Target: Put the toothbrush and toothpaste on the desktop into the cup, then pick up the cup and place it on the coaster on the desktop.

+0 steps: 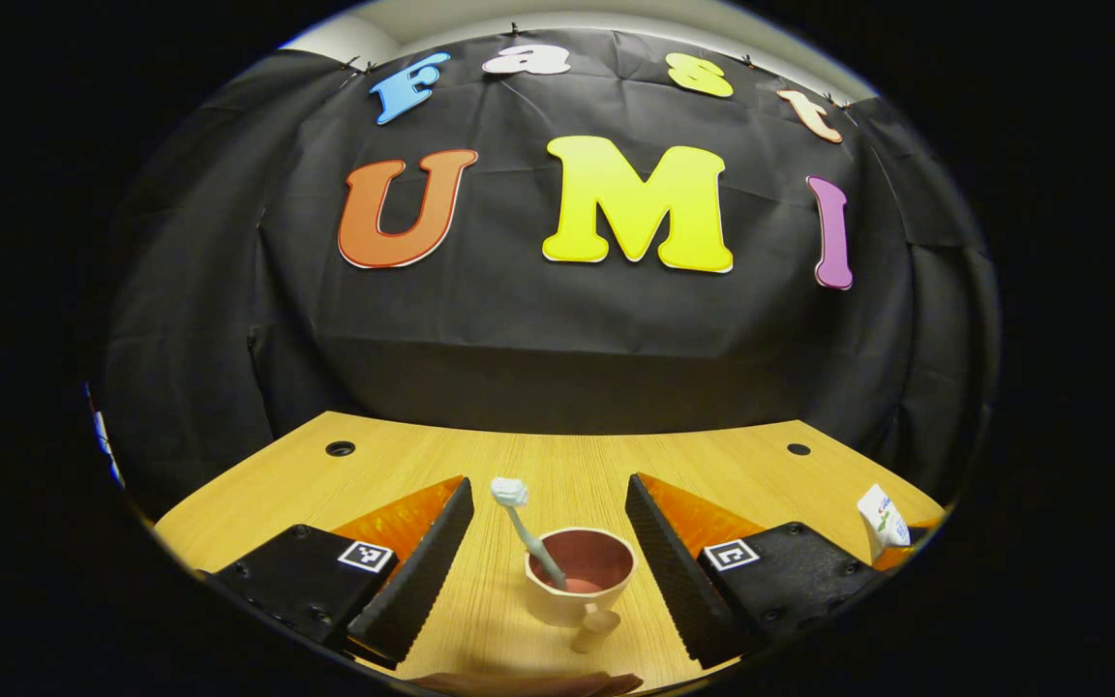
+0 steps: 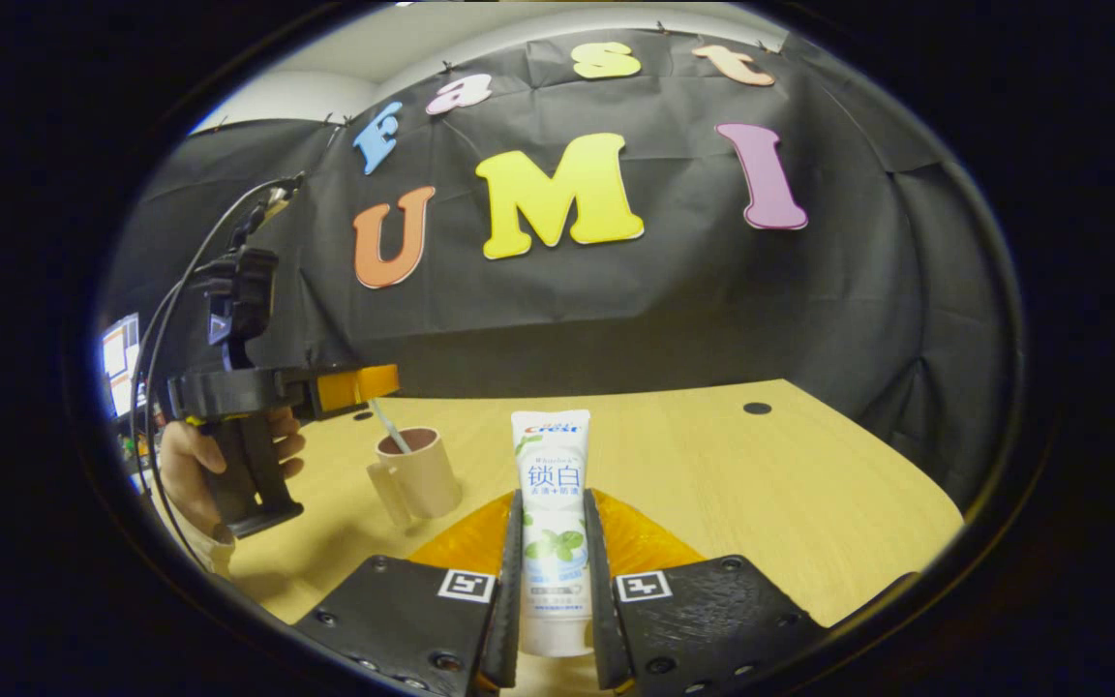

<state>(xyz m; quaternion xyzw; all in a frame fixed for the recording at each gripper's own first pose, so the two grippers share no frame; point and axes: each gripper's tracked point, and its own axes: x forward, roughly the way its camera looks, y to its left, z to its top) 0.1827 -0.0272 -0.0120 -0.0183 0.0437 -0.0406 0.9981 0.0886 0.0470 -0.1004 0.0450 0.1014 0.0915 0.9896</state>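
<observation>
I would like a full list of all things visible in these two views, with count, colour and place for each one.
cup: one, beige outside, reddish inside, standing on the desk between the left gripper's open fingers
toothbrush: one, pale, leaning in the cup, head up
toothpaste: one tube, white with green print, upright, clamped by the right gripper
desk: one, light wood, two dark round holes near the back edge
left gripper: one, black with orange, fingers wide apart
right gripper: one, black with orange, both fingers pressing the tube
hand: one, holding the left gripper's grip, seen in the right gripper view
</observation>
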